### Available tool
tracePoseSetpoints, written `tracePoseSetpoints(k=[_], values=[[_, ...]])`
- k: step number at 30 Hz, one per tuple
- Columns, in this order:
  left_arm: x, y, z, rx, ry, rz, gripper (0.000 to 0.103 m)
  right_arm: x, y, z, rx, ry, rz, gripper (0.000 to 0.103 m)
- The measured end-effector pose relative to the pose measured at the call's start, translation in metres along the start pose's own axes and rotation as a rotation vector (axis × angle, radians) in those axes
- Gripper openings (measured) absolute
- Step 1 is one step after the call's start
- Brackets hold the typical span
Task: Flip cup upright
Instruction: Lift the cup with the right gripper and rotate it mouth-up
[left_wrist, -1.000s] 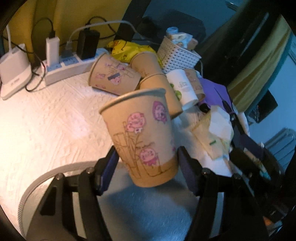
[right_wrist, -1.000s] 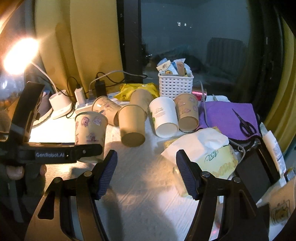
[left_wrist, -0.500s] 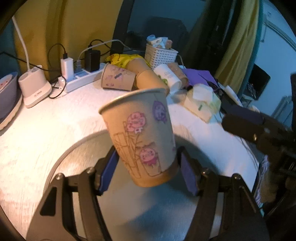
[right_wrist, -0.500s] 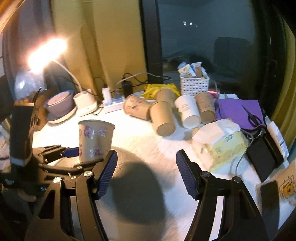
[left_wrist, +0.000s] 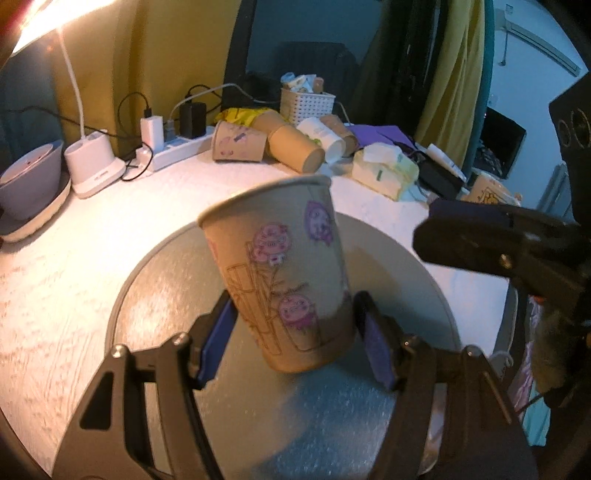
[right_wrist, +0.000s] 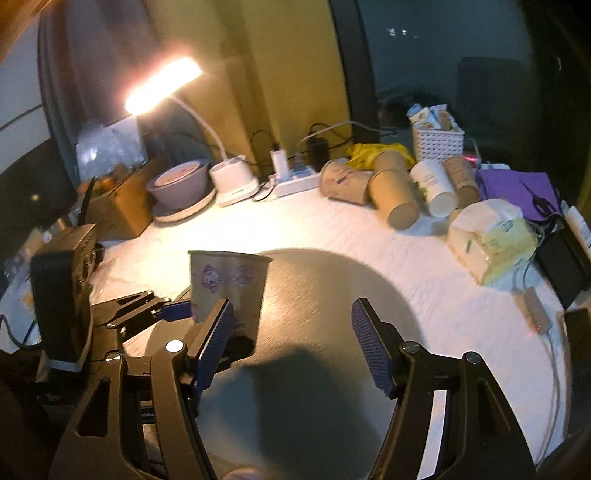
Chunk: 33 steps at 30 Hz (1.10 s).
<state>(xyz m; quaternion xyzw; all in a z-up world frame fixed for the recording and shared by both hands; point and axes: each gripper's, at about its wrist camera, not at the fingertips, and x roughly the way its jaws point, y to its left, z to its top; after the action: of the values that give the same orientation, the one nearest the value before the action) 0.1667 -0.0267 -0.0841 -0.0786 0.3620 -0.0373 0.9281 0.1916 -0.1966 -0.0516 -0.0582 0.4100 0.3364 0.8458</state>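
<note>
My left gripper (left_wrist: 295, 343) is shut on a brown paper cup (left_wrist: 280, 273) with pink and purple drawings. The cup is mouth up, tilted a little, and held over a round grey mat (left_wrist: 155, 302). In the right wrist view the same cup (right_wrist: 229, 284) stands upright between the left gripper's fingers (right_wrist: 173, 310) at the mat's left edge (right_wrist: 317, 266). My right gripper (right_wrist: 291, 347) is open and empty over the mat, to the right of the cup. It also shows at the right of the left wrist view (left_wrist: 480, 236).
Several paper cups (right_wrist: 391, 192) lie on their sides at the back of the white table, by a white basket (right_wrist: 437, 142) and a power strip (right_wrist: 291, 182). A tissue pack (right_wrist: 491, 240), a lamp base (right_wrist: 234, 181) and a bowl (right_wrist: 181, 184) stand around.
Both grippers have pulled back from the pile of cups toward the near side. The held cup now hangs over the grey mat. The right gripper stays open.
</note>
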Motion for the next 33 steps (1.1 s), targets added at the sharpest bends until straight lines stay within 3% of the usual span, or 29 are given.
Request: tracePoseSetpoints(k=[10, 33], values=[[-0.023, -0.003, -0.026, 0.045, -0.044, -0.017, 0.066, 0.001, 0.018, -0.02, 0.07, 0.046, 0.096, 0.075], [-0.075, -0.042, -0.072, 0.189, -0.134, -0.101, 0.066, -0.01, 0.053, -0.044, 0.096, 0.064, 0.194, 0.075]])
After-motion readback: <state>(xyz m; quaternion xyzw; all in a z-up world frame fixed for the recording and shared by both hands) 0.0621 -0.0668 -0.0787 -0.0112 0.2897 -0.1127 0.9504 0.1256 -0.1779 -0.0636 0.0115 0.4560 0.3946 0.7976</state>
